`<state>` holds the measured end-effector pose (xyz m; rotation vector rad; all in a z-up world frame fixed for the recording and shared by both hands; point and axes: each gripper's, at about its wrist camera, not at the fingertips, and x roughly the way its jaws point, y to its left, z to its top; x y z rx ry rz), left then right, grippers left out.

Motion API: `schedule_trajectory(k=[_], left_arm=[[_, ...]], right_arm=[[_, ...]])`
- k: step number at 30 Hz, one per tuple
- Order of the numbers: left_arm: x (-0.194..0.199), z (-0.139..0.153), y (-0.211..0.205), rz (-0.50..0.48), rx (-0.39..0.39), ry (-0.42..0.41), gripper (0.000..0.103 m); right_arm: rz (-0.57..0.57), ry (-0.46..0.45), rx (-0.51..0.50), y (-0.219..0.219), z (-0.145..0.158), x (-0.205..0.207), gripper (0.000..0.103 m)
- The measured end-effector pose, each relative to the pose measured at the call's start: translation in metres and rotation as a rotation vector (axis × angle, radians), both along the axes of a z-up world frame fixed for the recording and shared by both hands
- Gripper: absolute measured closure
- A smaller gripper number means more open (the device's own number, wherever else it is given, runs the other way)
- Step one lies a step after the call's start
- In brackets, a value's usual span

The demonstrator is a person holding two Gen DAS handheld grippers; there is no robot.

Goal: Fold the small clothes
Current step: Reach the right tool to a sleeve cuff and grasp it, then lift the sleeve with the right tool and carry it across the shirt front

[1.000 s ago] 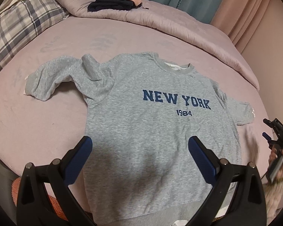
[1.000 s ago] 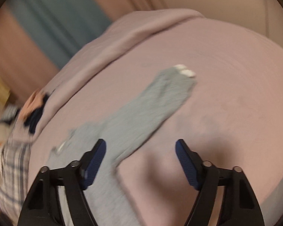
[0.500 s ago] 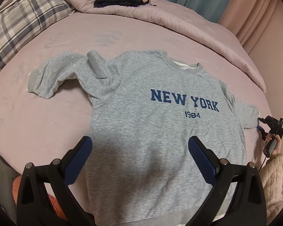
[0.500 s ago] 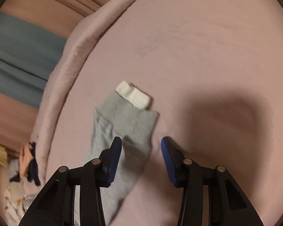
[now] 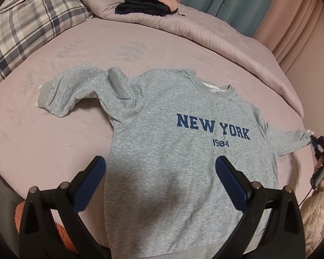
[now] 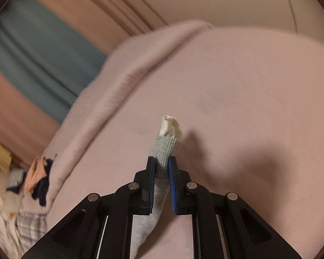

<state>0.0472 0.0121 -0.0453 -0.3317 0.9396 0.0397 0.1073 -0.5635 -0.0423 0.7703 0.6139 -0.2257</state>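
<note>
Fingers of right gripper point(image 6: 162, 164), just closing, pinch grey sweatshirt point(image 5: 172, 151) cuff point(image 6: 164, 149) pointing twelve o'clock; left gripper point(image 5: 161, 170) spread wide, holding nothing.

Both grippers are matte black plastic frames with triangular cut-outs and round silver screw heads at the pivots (two a side). The left gripper point(image 5: 161, 169) carries long blue pads point(image 5: 92, 180) inside its jaws, as does the right gripper point(image 6: 162, 167). Beside the left gripper's frame shows a fuzzy cream sleeve point(image 5: 316, 213)
</note>
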Motion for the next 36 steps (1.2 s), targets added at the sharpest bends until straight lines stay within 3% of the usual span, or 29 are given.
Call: schedule_trajectory(k=[7, 13, 24, 30, 32, 36], left_arm=[[-0.002, 0.005, 0.009, 0.008, -0.018, -0.024, 0.002], [-0.005, 0.005, 0.021, 0.031, -0.037, -0.031, 0.002], [-0.011, 0.006, 0.036, 0.056, -0.051, -0.046, 0.002], [-0.009, 0.005, 0.036, 0.046, -0.063, -0.047, 0.002], [-0.009, 0.005, 0.036, 0.043, -0.064, -0.048, 0.002], [-0.009, 0.003, 0.036, 0.041, -0.068, -0.047, 0.002]], right_arm=[[0.15, -0.137, -0.16, 0.059, 0.081, 0.011, 0.091], [0.325, -0.176, -0.27, 0.131, 0.111, 0.033, 0.093], [0.478, -0.114, -0.402, 0.208, 0.106, 0.042, 0.094], [0.546, -0.1, -0.421, 0.237, 0.103, 0.037, 0.094], [0.576, -0.096, -0.426, 0.248, 0.099, 0.037, 0.1], [0.633, -0.081, -0.461, 0.274, 0.092, 0.038, 0.101]])
